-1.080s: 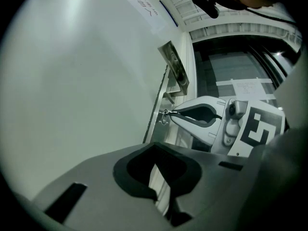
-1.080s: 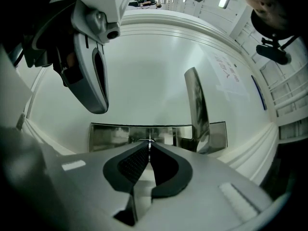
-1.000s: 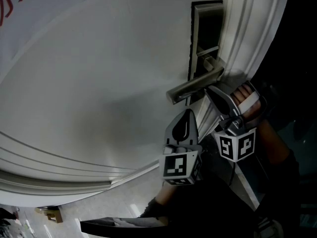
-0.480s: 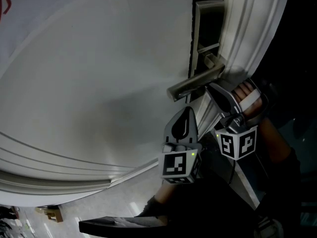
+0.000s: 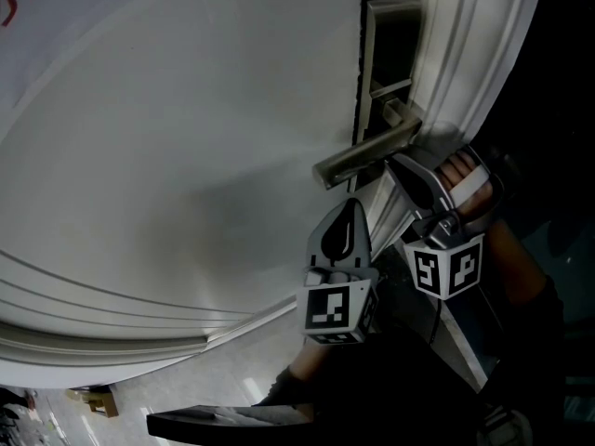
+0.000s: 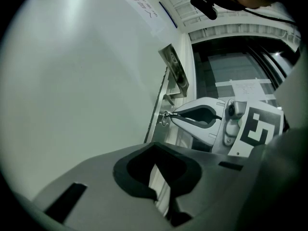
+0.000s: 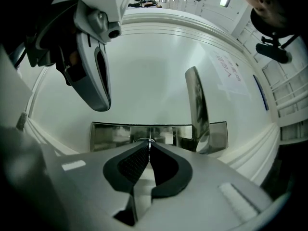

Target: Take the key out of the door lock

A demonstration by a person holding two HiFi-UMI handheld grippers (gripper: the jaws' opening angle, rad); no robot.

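The steel lock plate (image 5: 390,54) with its lever handle (image 5: 367,156) sits near the right edge of the white door (image 5: 186,156). My right gripper (image 5: 397,165) is just under the handle, against the plate. In the right gripper view its jaws (image 7: 149,146) are shut on the thin metal key (image 7: 150,140), which stands in the keyhole. The left gripper view shows the key (image 6: 165,117) from the side, pinched at the tips of the right gripper (image 6: 174,115). My left gripper (image 5: 349,209) hangs shut and empty below the handle, close to the door.
The moulded door frame (image 5: 465,63) runs along the right of the lock. A hand (image 5: 460,179) holds the right gripper. Raised panel mouldings (image 5: 112,314) curve across the lower door. A paper notice (image 6: 144,8) is stuck higher up on the door.
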